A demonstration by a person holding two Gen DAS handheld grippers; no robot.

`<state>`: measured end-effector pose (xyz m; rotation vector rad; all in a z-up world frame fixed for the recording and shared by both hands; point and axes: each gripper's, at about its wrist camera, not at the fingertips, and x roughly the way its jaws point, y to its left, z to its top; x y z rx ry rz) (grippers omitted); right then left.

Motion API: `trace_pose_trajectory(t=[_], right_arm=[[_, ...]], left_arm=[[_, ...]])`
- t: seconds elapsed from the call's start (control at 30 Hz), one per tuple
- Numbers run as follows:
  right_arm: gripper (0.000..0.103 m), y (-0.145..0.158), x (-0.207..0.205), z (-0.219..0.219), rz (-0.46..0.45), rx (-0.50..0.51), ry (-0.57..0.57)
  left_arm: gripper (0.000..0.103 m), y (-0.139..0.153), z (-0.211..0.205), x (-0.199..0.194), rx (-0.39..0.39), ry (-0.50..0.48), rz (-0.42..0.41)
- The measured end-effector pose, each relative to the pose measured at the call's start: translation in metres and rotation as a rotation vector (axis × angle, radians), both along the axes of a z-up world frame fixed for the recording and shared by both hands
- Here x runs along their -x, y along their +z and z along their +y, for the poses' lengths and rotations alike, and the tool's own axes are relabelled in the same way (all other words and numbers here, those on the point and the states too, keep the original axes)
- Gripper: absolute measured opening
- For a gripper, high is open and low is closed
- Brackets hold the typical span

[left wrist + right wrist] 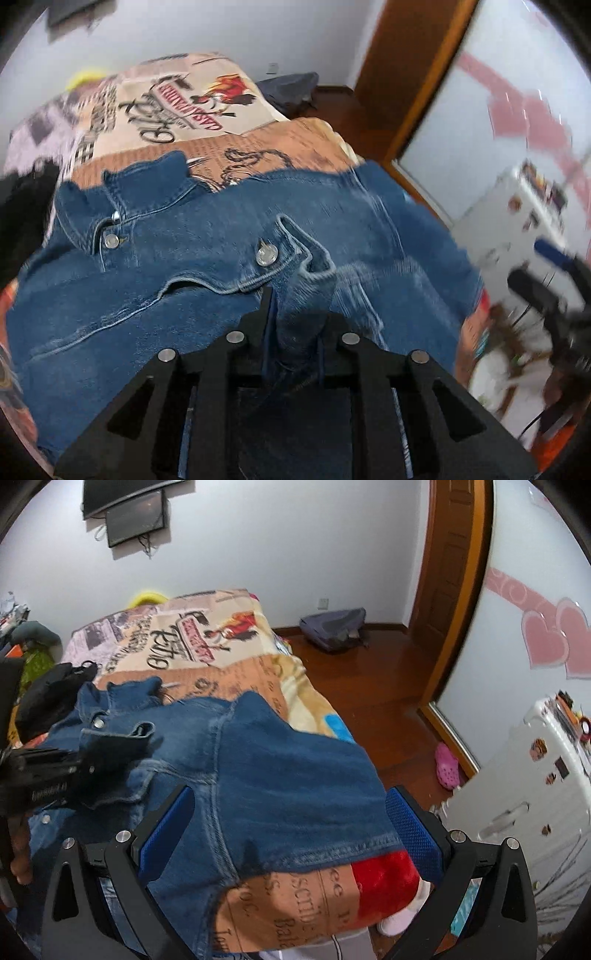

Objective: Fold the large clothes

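Note:
A blue denim jacket (pixel 166 295) lies spread, front up, on a bed covered by a printed blanket (pixel 207 103). My left gripper (pixel 295 314) is shut on a bunched sleeve cuff (pixel 306 266) with a metal button, lifted a little off the jacket. In the right wrist view the left gripper (pixel 110 753) comes in from the left with the cuff (pixel 136 731) in it. My right gripper (pixel 291 805) stands open, its blue pads (pixel 170 812) wide apart on either side of the jacket's (pixel 277 768) near panel. It also shows blurred at the right edge, as right gripper (pixel 539 269).
A black garment (pixel 55 694) lies on the bed left of the collar. The bed's right edge drops to a wooden floor with a grey bag (pixel 332 627) and a pink clog (pixel 447 768). A white cabinet (pixel 535 794) stands right, beside a wooden door (pixel 450 572).

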<state>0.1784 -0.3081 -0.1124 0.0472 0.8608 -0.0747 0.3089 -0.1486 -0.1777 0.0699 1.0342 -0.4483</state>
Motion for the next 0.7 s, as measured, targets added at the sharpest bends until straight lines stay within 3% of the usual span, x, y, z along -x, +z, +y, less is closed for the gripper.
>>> trace_pose_trajectory(t=[0.03, 0.1, 0.2, 0.33, 0.5, 0.63, 0.7], right_arm=[[0.103, -0.003, 0.001, -0.002, 0.008, -0.005, -0.006], [0.103, -0.008, 0.003, -0.006, 0.026, -0.029, -0.018], [0.103, -0.014, 0.008, -0.015, 0.043, -0.087, -0.039], [0.103, -0.010, 0.019, -0.048, 0.016, -0.243, -0.104], [0.103, -0.011, 0.020, -0.070, 0.013, -0.300, -0.173], [0.103, -0.024, 0.017, -0.087, 0.045, -0.319, -0.243], [0.103, -0.035, 0.016, -0.093, 0.076, -0.342, -0.260]], left_arm=[[0.025, -0.001, -0.004, 0.005, -0.023, -0.024, -0.017], [0.045, 0.000, -0.008, 0.012, -0.002, -0.059, -0.003], [0.050, 0.006, -0.012, 0.019, 0.025, -0.100, 0.003], [0.054, 0.024, -0.010, 0.032, 0.018, -0.119, -0.026], [0.067, 0.055, 0.025, 0.031, -0.015, -0.025, -0.155], [0.076, 0.070, 0.065, 0.028, -0.026, 0.073, -0.212], [0.086, 0.072, 0.092, 0.026, -0.045, 0.145, -0.238]])
